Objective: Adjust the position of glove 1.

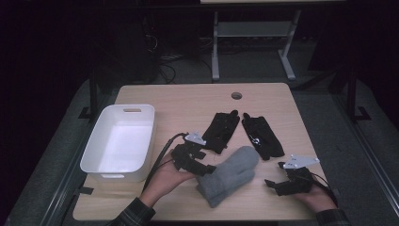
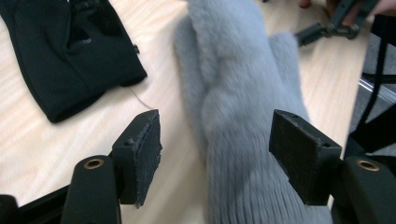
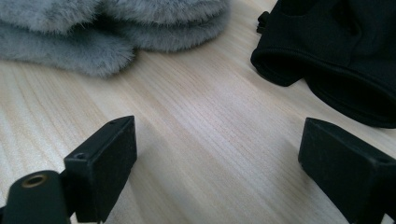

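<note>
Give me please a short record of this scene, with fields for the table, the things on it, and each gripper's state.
table: light wood table, a round hole near its far edge
bin: white bin at the left, nothing seen inside
grey mittens: grey mittens stacked near the front edge
black gloves: two black gloves lying flat behind the mittens
left gripper: left gripper open, its jaws on either side of the mittens' cuff, pads not pressing
right gripper: right gripper open over bare wood, holding nothing

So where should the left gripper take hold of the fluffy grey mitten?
Probably at the ribbed cuff end of the fluffy grey mitten, coming from the near edge along its length. The cuff lies between the open left gripper pads, narrower and firmer than the furry body.
</note>
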{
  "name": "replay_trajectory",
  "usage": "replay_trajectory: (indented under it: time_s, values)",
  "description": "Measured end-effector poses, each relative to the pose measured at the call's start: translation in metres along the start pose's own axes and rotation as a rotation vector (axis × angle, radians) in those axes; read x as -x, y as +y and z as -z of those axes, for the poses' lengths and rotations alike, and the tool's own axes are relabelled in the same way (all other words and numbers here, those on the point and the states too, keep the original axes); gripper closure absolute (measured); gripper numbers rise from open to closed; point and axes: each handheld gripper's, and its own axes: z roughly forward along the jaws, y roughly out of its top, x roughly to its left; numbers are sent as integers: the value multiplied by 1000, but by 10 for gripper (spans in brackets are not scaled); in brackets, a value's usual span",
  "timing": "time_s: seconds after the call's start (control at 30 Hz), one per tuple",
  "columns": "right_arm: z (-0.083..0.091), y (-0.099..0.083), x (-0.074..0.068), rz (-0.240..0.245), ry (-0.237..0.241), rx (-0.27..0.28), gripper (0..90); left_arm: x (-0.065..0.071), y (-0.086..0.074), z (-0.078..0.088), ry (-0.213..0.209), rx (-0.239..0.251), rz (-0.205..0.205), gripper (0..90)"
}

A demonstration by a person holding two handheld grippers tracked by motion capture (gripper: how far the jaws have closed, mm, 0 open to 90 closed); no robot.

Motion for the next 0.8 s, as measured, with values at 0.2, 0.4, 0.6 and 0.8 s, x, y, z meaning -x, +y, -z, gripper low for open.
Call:
replay_trajectory:
  time_s: [0.2,0.4,0.6,0.8]
  values:
    - [0,0,0,1,0,0,113,16,-18,6,8,9,-60,188]
    - [0,0,0,0,-1,0,113,31,-30,0,25,0,-107,125]
    - [0,0,0,0,-1,0,113,34,-40,-10,44,-4,-129,123]
    - [0,0,0,0,-1,0,113,36,-46,-28,31,-72,-151,123]
